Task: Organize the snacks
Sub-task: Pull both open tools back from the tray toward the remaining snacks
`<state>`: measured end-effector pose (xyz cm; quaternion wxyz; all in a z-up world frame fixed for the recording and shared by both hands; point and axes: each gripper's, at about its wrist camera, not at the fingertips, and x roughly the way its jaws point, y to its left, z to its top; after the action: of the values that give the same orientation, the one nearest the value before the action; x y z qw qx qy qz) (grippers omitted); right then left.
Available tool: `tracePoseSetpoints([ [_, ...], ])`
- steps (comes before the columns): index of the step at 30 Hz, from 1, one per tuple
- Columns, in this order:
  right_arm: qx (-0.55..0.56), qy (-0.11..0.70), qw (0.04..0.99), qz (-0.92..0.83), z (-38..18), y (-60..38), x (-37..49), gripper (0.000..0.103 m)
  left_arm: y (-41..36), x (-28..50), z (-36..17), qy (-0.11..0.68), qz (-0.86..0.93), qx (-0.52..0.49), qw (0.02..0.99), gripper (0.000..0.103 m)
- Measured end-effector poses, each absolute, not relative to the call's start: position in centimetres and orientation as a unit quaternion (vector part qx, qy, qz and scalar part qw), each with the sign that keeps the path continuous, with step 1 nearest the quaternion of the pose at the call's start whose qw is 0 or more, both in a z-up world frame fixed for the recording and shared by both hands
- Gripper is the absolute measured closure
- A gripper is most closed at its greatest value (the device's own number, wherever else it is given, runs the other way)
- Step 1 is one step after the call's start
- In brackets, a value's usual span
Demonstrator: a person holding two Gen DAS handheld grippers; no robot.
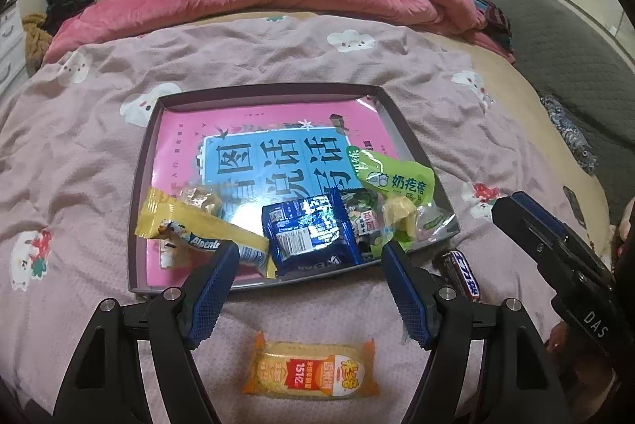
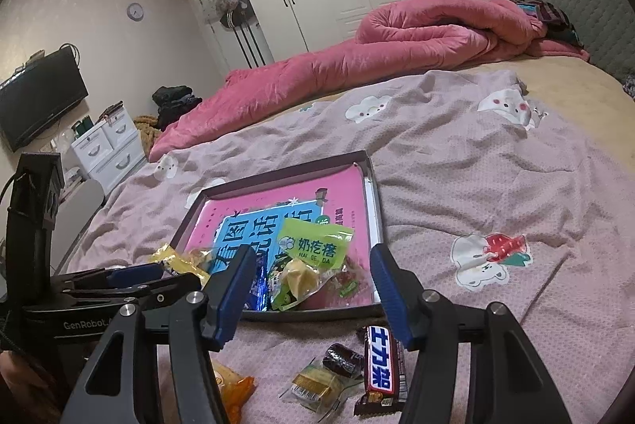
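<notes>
Right now my left gripper (image 1: 309,249) hangs with its jaws well apart and nothing between them, and the orange cracker pack (image 1: 310,368) lies on the blanket (image 1: 79,154) directly below it, on the near side of the tray (image 1: 137,193). The pack's long axis runs left to right, across the line of my fingers, so I judge I would have to close on its short width. My right gripper (image 2: 313,267) is opening, also empty, and the Snickers bar (image 2: 383,364) lies under it, long axis running near to far, beside a dark candy (image 2: 341,358) and a small yellow-green packet (image 2: 315,382). So each hand has its own nearest piece. The tray already holds a yellow pack (image 1: 198,229), a blue pack (image 1: 309,233) and a green bag (image 1: 391,178) crowded along its near edge; I reckon that crowd could get in the way of dropping more there.
</notes>
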<state>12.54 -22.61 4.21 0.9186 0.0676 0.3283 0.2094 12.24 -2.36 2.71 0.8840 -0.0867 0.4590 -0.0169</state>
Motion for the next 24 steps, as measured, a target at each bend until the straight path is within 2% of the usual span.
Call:
tracePoseSetpoints([
  [8, 0.056, 0.327, 0.92, 0.21, 4.7, -22.2, 11.4, 0.043, -2.4, 11.5, 3.7, 0.45, -0.014, -0.08, 0.889, 0.027],
  [12, 0.048, 0.325, 0.923, 0.201, 4.8, -22.2, 10.8, 0.033, -2.4, 11.0, 4.0, 0.447, -0.02, -0.081, 0.89, 0.025],
  [24, 0.043, 0.322, 0.926, 0.192, 5.5, -22.5, 9.3, 0.03, -2.8, 9.4, 4.5, 0.449, -0.033, -0.087, 0.889, 0.024],
])
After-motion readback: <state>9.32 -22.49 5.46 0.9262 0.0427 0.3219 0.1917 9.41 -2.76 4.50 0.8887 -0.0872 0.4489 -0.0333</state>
